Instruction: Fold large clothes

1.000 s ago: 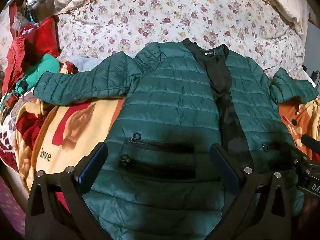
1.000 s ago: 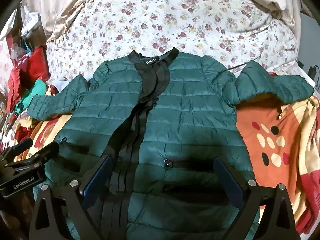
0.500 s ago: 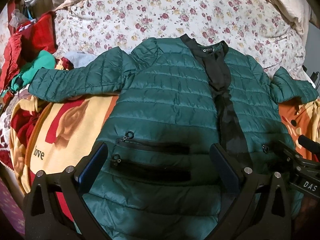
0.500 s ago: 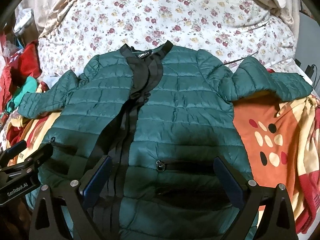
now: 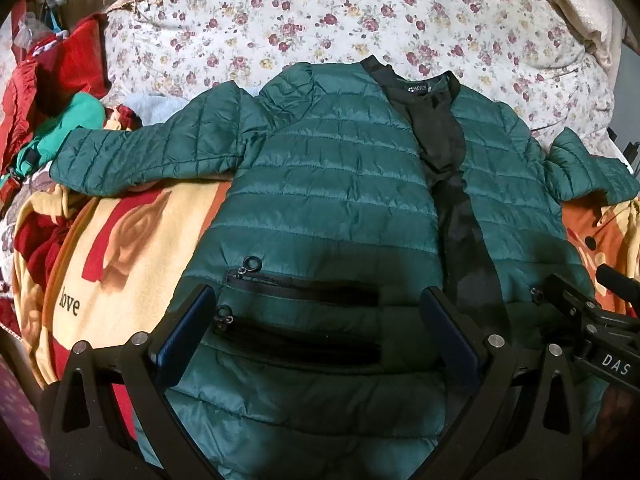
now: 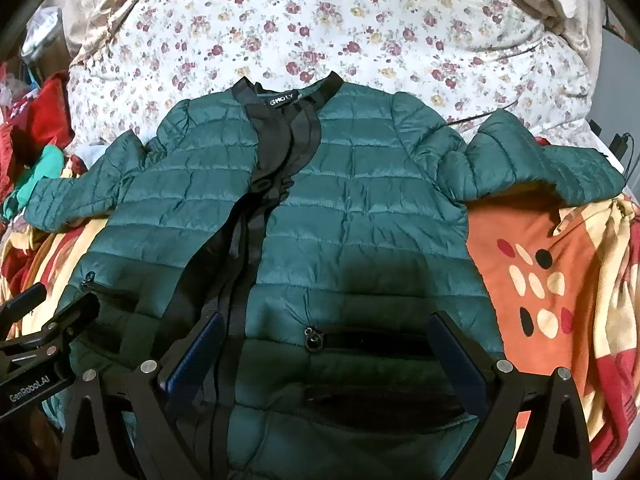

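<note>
A dark green quilted puffer jacket (image 5: 328,200) lies face up on the bed, front open along a black placket, both sleeves spread out sideways. It also shows in the right wrist view (image 6: 360,208). My left gripper (image 5: 316,320) is open and empty, hovering above the jacket's left zip pockets (image 5: 304,292). My right gripper (image 6: 324,344) is open and empty above the jacket's right zip pocket (image 6: 368,340). Each gripper's body shows at the edge of the other's view.
A floral bedspread (image 5: 320,12) covers the bed beyond the collar. A yellow and red blanket (image 5: 120,248) lies under the left sleeve, an orange patterned one (image 6: 548,280) under the right sleeve. Red and turquoise clothes (image 5: 60,92) are piled at far left.
Both grippers have drifted slightly towards the jacket's hem side and to the right; the jacket sits a little lower and more left in view. The jacket itself has not moved.
</note>
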Demonstrator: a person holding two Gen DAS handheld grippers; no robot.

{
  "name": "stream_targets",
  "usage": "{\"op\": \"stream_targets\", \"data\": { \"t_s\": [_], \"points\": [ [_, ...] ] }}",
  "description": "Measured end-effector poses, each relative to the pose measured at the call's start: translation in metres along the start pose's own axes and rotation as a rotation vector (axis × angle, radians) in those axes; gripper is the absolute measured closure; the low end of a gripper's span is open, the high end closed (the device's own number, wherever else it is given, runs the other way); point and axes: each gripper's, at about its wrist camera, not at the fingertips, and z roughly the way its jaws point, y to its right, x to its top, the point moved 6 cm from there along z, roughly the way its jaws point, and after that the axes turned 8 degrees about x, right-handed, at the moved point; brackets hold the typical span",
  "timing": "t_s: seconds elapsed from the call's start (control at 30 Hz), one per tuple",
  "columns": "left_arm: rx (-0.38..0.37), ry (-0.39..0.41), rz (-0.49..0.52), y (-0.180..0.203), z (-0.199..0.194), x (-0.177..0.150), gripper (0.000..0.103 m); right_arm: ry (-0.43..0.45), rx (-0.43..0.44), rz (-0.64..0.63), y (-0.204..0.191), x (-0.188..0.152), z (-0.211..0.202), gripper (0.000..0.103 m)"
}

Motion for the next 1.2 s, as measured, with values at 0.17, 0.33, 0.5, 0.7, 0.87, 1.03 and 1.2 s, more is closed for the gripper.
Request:
{"op": "stream_targets", "data": {
  "t_s": [0.17,0.33,0.5,0.7,0.87,1.03,1.2],
  "points": [
    [-0.002,-0.004,0.002,0.0015,0.0023,-0.0004,0.001,-0.007,0.008,0.013,0.0013,0.0010,0.0036,0.003],
    [-0.005,-0.007,0.006,0.0036,0.0032,-0.0012,0.001,-0.004,0.011,0.015,0.0021,0.0013,0.0039,0.003],
    [-0.004,-0.007,0.007,0.0048,0.0039,-0.0017,0.001,-0.005,0.019,0.021,0.0016,0.0011,0.0038,0.003],
    [-0.007,-0.015,0.005,0.0058,0.0055,-0.0035,0.001,0.018,0.049,0.025,-0.0010,0.0019,0.0022,0.003],
    [0.000,-0.024,0.011,0.0050,0.0089,-0.0052,0.001,0.043,0.074,0.021,-0.0033,0.0022,0.0003,0.003],
    [-0.001,-0.026,0.012,0.0049,0.0097,-0.0056,0.001,0.064,0.101,0.035,-0.0048,0.0042,-0.0016,0.003],
    [0.002,-0.016,0.014,0.0037,0.0103,-0.0050,0.001,0.059,0.133,0.071,-0.0031,0.0041,0.0007,0.003]
  ]
}}
